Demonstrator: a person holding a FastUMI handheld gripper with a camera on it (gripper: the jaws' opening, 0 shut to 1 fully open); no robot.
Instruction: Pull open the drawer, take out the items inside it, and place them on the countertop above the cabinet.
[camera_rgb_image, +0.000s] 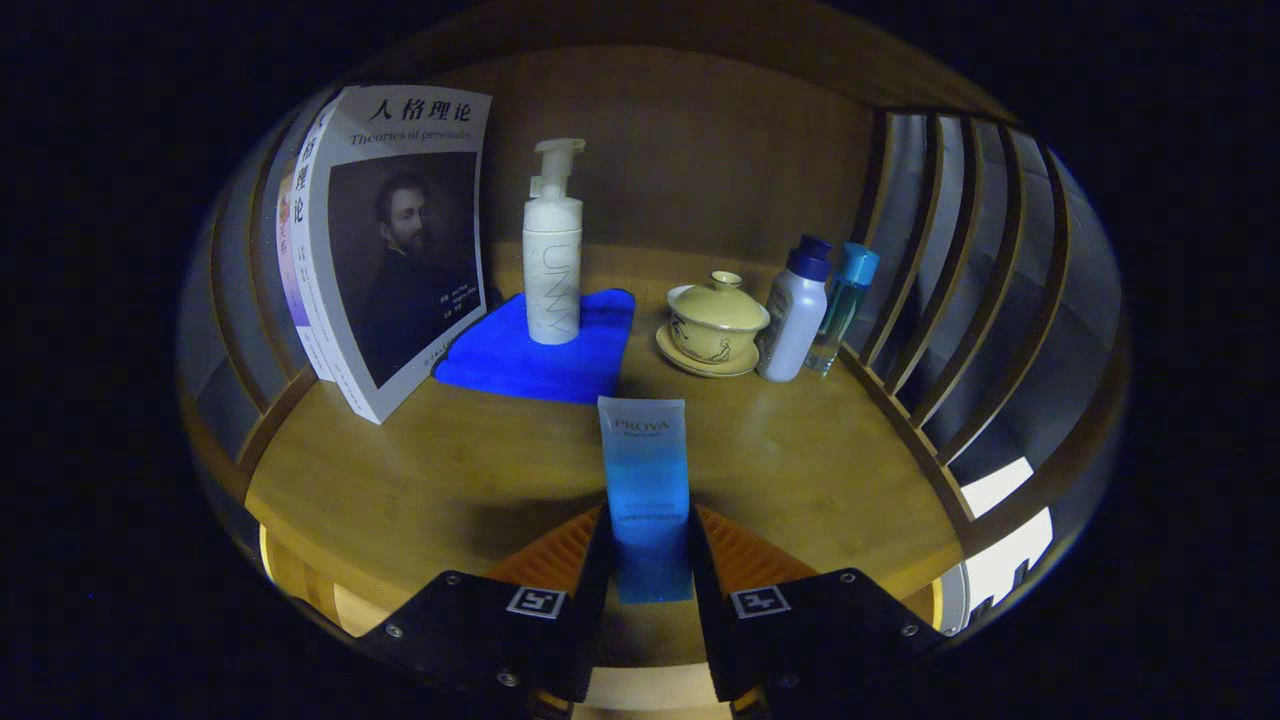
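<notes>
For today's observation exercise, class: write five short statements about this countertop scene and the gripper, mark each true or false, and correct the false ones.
1. The gripper holds a blue tube between its fingers. True.
2. The white pump bottle stands on bare wood. False: it stands on the blue cloth.
3. The lidded teacup sits on a saucer. True.
4. The book lies flat on the countertop. False: it stands upright beside the cloth.
5. Two bottles stand next to the teacup: a white bottle and a clear bottle with a teal cap. True.
</notes>
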